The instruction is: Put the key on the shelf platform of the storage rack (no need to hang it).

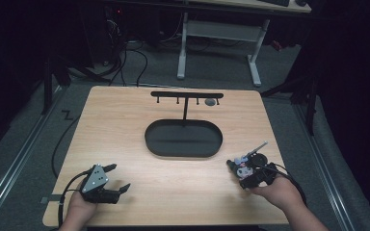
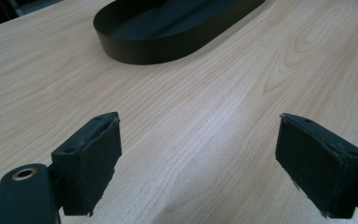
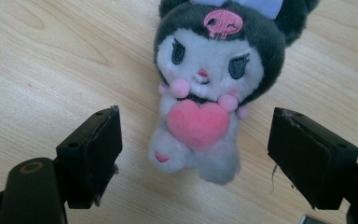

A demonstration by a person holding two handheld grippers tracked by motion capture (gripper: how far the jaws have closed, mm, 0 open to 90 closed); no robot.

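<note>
Two jaws of my right gripper (image 3: 193, 158) stand wide apart around the plush toy (image 3: 209, 88), which lies on the table (image 1: 125, 139) at four o'clock from the black tray (image 1: 183, 139). My left gripper (image 1: 118, 178) gapes empty at seven o'clock.

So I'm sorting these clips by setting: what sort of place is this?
Probably a lab or workshop set up for recording. A small wooden table stands alone on grey floor with dark surroundings, cables run along the floor behind it, and a white-legged desk stands beyond.
</note>
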